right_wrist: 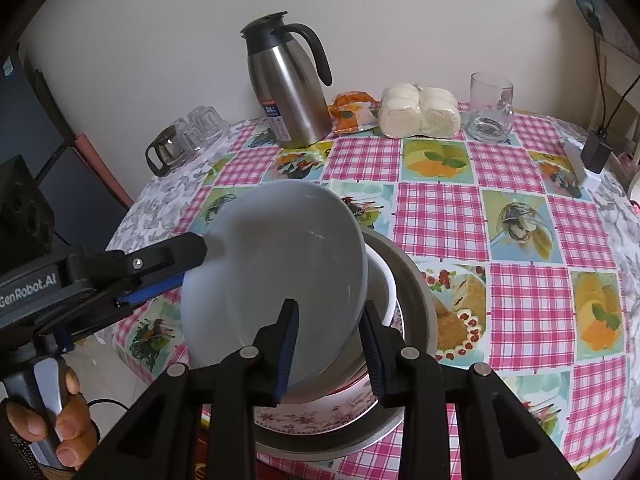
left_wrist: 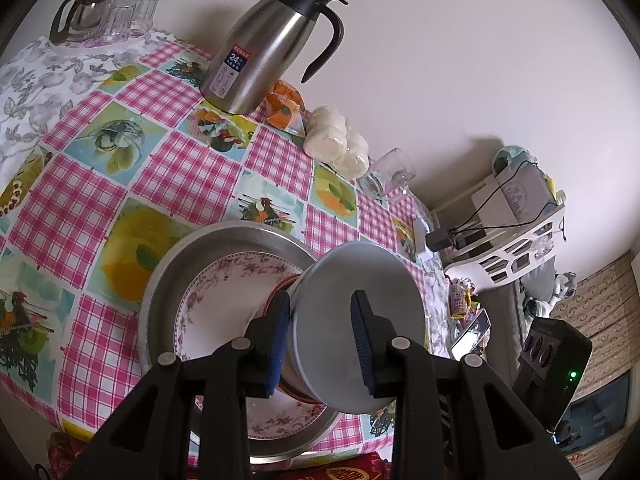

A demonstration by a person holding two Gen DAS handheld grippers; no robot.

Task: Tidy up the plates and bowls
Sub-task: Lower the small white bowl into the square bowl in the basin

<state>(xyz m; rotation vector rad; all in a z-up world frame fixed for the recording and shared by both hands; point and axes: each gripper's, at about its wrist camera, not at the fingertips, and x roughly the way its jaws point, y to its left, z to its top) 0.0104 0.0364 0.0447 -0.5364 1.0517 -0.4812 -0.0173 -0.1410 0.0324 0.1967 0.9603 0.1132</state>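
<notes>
- While the grey bowl point(right_wrist: 276, 272) is tilting steeply above the stack, the left gripper point(left_wrist: 320, 336) is pinching its rim, one blue pad inside the wall and one outside; from the right wrist view the same gripper point(right_wrist: 168, 276) is coming in from the left, clamped on the bowl's edge.
- The right gripper point(right_wrist: 330, 346) is sitting just in front of the bowl with its fingers spread, one pad at the bowl's near rim and the other beside it; whether either pad is touching the bowl I cannot tell.
- A hand point(right_wrist: 52, 420) is wrapping around the left gripper's handle at the lower left.
- Under the bowl, a white bowl point(right_wrist: 382, 284) is lying on a red-rimmed dish point(right_wrist: 352, 386), which is resting on a floral plate point(left_wrist: 208, 300), all nested in a metal pan point(left_wrist: 168, 280).
- The pan is standing near the front edge of a table under a pink checked tablecloth point(right_wrist: 436, 216).
- Farther back, a steel thermos jug point(right_wrist: 288, 92), an orange packet point(right_wrist: 352, 114), bagged white buns point(right_wrist: 418, 112) and a drinking glass point(right_wrist: 490, 108) are standing along the wall.
- At the far left corner, a glass teapot point(right_wrist: 166, 152) and upturned glasses point(right_wrist: 204, 126) are sitting together.
</notes>
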